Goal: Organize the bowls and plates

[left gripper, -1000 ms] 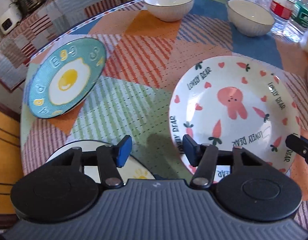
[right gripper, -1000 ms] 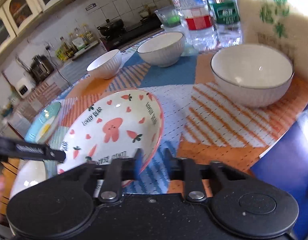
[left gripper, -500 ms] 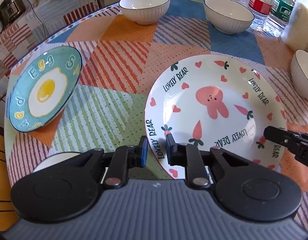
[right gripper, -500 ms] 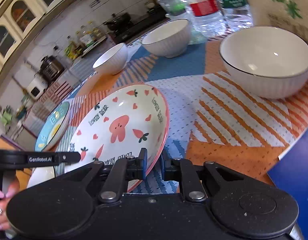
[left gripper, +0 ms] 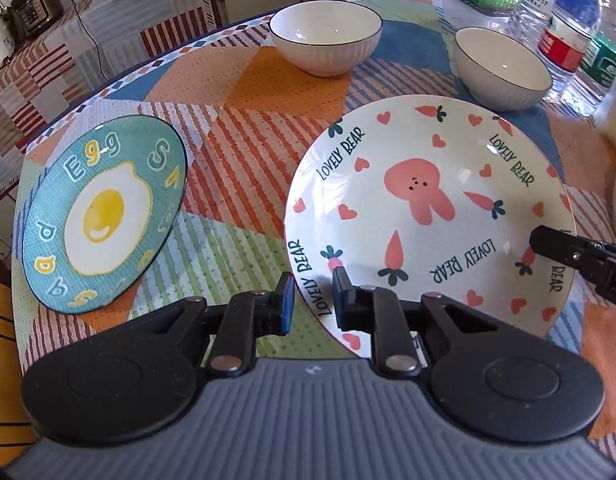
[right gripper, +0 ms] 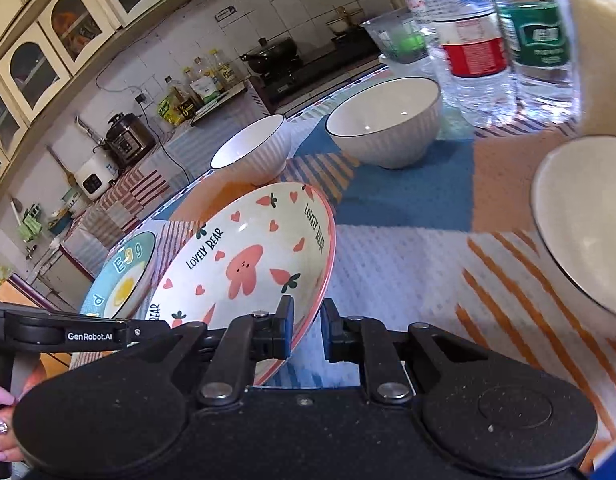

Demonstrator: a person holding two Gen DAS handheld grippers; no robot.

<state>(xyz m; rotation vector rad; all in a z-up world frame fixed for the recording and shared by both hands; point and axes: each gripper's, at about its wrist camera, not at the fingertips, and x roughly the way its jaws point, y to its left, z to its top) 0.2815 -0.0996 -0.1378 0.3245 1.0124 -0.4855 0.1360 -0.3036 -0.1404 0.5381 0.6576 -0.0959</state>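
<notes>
Plate-handling step, both tools on one dish. Left tool (left gripper: 314, 300) straddled the rim of the bunny plate (left gripper: 420, 216) at its 7 o'clock edge, jaws narrowed around the rim with a sliver of gap showing, so firm contact could not be confirmed. Right tool (right gripper: 305, 330) sat on the opposite rim, about 4 o'clock in the left view, jaws likewise close on either side of the edge; whether they were pinching could not be told. Plate looked tilted in the right view, its far edge raised off the counter (left gripper: 243, 128), though fisheye made that uncertain.

Judgement: this was the stack-the-plates step, bunny plate likely headed for the egg plate (left gripper: 101, 216) at 9 o'clock, well apart. Next move would call for closing both tools firmly, lifting level, and carrying left without tipping.

Three white bowls remained unstacked: one at 12 o'clock (left gripper: 326, 38), one at 1 o'clock (left gripper: 504, 66), one at 3 o'clock (right gripper: 584, 224). Water bottles (right gripper: 472, 40) stood beyond them.

Counter wore a patchwork striped cloth. Kitchen behind: cabinets, stove with a pan, rice cooker (right gripper: 129, 142).
</notes>
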